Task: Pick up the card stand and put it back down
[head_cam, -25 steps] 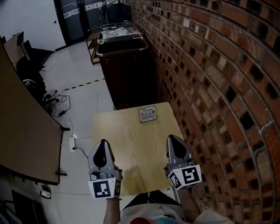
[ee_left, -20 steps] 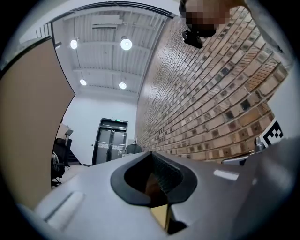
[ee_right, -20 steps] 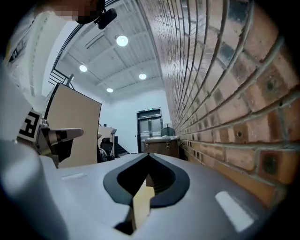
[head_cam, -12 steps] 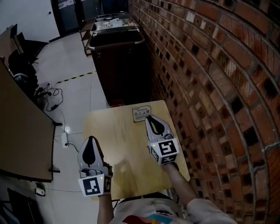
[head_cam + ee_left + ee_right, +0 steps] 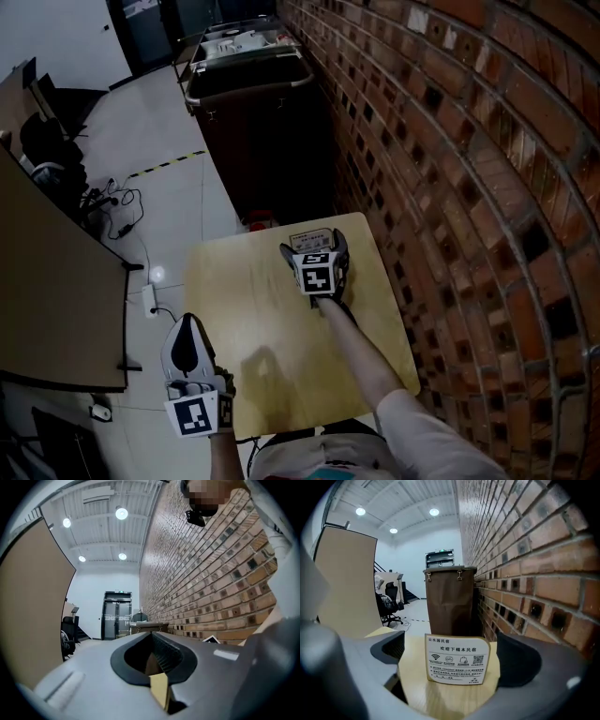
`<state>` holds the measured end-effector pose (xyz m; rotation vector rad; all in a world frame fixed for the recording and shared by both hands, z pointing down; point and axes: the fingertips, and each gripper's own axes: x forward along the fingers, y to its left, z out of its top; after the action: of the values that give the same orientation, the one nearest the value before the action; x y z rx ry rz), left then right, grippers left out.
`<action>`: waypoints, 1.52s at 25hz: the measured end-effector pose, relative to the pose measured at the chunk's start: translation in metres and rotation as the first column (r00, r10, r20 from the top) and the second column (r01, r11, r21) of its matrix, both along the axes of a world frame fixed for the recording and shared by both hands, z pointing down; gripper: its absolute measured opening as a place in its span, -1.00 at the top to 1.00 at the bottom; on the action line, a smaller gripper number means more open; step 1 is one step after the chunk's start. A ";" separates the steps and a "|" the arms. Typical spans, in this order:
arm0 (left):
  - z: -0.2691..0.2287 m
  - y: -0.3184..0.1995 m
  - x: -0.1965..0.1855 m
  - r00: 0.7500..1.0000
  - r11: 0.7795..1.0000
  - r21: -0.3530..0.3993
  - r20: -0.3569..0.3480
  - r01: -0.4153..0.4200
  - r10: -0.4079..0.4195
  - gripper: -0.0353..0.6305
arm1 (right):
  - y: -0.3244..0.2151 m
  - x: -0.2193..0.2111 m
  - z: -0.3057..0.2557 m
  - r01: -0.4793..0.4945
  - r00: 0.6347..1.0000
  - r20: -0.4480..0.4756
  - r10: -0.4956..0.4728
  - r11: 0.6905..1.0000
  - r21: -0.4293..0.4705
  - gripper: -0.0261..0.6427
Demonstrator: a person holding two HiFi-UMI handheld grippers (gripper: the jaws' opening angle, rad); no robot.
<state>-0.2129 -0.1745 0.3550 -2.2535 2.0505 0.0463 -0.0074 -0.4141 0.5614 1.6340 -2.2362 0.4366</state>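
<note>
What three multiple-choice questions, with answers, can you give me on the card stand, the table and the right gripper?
1. Where is the card stand? A on the table's far end; B on a stool; C on a shelf.
2. What colour is the table? A black; B light wood; C white.
3. How does the right gripper stand? A shut, empty; B clamped on the stand; C open around the stand.
Answers: A, it stands upright by the far edge; B, pale wood grain shows; C, its jaws have just been opening, and gaps show on either side of the stand.
</note>
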 end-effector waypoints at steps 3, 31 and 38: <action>0.012 -0.004 -0.006 1.000 0.999 -0.035 0.014 0.018 -0.018 0.89 | -0.010 0.004 0.021 -0.046 0.999 0.015 0.047 0.998 -0.046 -0.80; 0.027 -0.025 -0.017 0.999 0.997 -0.055 -0.005 0.054 -0.054 0.89 | -0.006 0.009 -0.003 0.039 0.999 -0.006 -0.038 0.987 0.157 -0.79; 0.008 -0.016 0.002 1.000 1.000 0.008 -0.015 0.021 -0.020 0.89 | 0.083 0.025 -0.109 0.024 0.994 0.092 -0.058 0.944 0.330 -0.80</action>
<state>-0.2112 -0.1909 0.3628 -2.2339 2.0767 0.0704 0.0176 -0.3314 0.4520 1.7521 -2.5229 0.1399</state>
